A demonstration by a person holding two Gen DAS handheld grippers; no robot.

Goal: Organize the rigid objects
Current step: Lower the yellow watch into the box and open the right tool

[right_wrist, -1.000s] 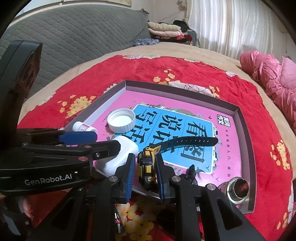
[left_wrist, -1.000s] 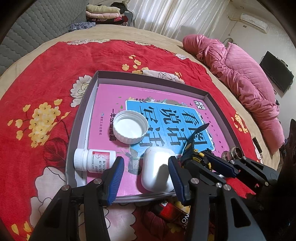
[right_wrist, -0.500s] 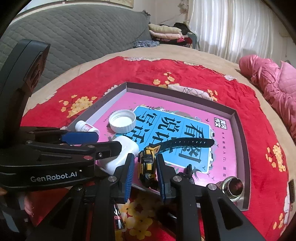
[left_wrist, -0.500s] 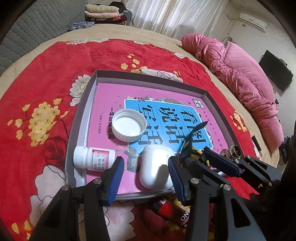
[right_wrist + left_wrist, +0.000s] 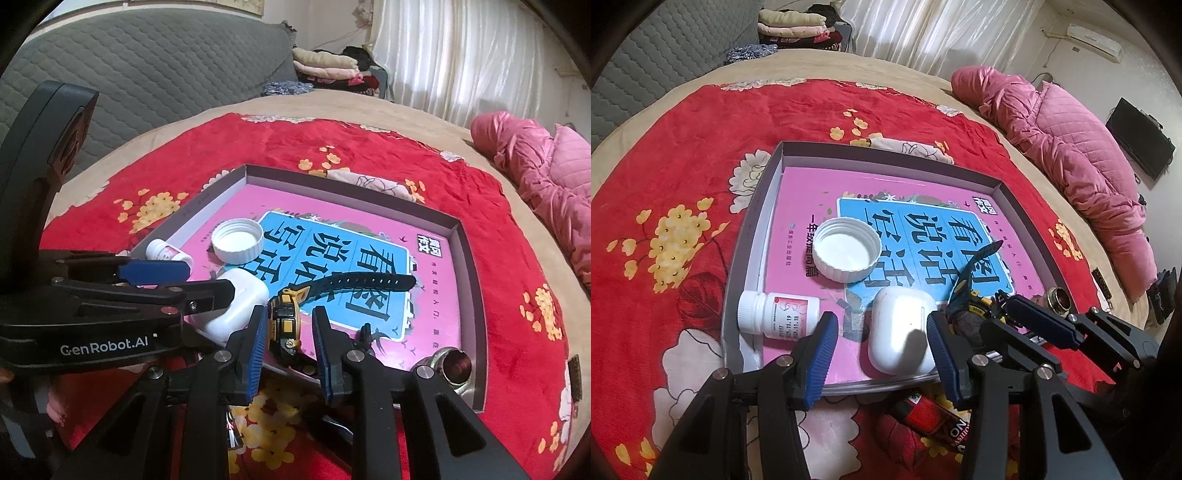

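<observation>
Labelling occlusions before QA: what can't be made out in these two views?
- Red-and-black item, left wrist view: mostly hidden under the tray edge and the left tool; identity unclear.
- Watch face, right wrist view: seen edge-on between the right tool pads, which are opening.
- Pill bottle label: too small to read.

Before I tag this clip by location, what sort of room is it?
Most likely a bedroom: a bed with a red floral blanket and padded grey headboard, a pink quilt, and folded clothes by the curtains.
</observation>
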